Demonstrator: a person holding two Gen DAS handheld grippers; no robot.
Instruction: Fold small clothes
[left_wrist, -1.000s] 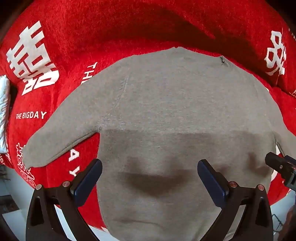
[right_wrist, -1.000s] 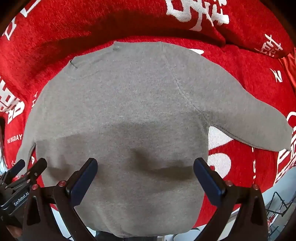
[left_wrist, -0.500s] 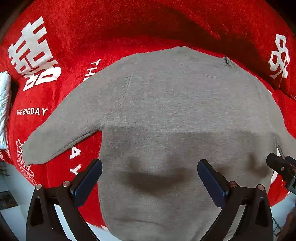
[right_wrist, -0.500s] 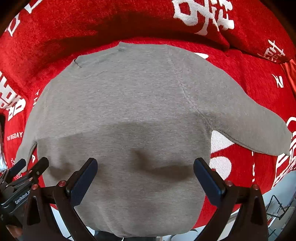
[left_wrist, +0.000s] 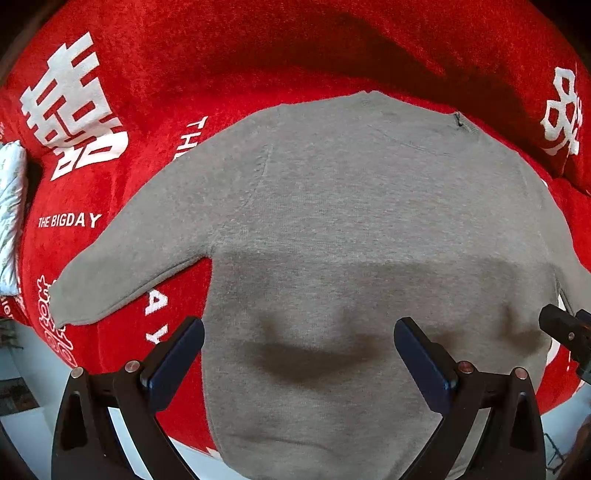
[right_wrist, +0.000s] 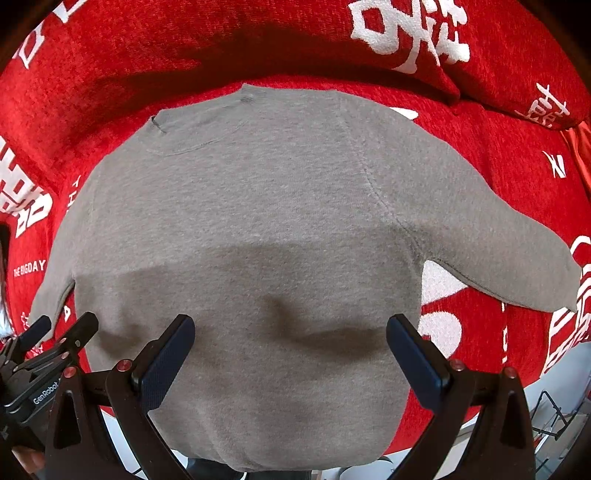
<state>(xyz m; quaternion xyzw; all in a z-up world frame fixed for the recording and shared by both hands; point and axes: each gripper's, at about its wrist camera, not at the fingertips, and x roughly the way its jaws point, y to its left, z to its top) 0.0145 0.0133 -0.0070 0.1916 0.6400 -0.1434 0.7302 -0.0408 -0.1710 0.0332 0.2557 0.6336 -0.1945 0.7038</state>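
The small grey knitted sweater (left_wrist: 351, 221) lies spread flat on a red plush blanket with white printed characters (left_wrist: 184, 66), neckline toward 12 o'clock and hem toward 6 o'clock, hanging slightly over the blanket's near edge. Both sleeves are stretched outward: the left sleeve (left_wrist: 122, 266) points toward 8 o'clock in the left wrist view, and the right sleeve (right_wrist: 498, 254) toward 4 o'clock in the right wrist view. No fold has been made, so the task looks to be at its very start, with the garment laid out and the first fold yet to begin.

The left claw (left_wrist: 299, 354) hangs above the lower left part of the sweater body with its jaws wide apart and nothing between them. The right claw (right_wrist: 290, 350) hangs above the lower right part, jaws likewise wide apart and empty. Each casts a shadow on the cloth beneath, which suggests neither is touching it.

The next move probably calls for each claw to go out to a sleeve or side edge, pinch the knit, and carry it inward over the body. The cloth is soft and may bunch, so a grip near the cuff or shoulder seam would likely keep the fold straight.

No container is visible in either view; at 9 o'clock in the left view a pale patterned cloth (left_wrist: 11, 214) lies beside the blanket.
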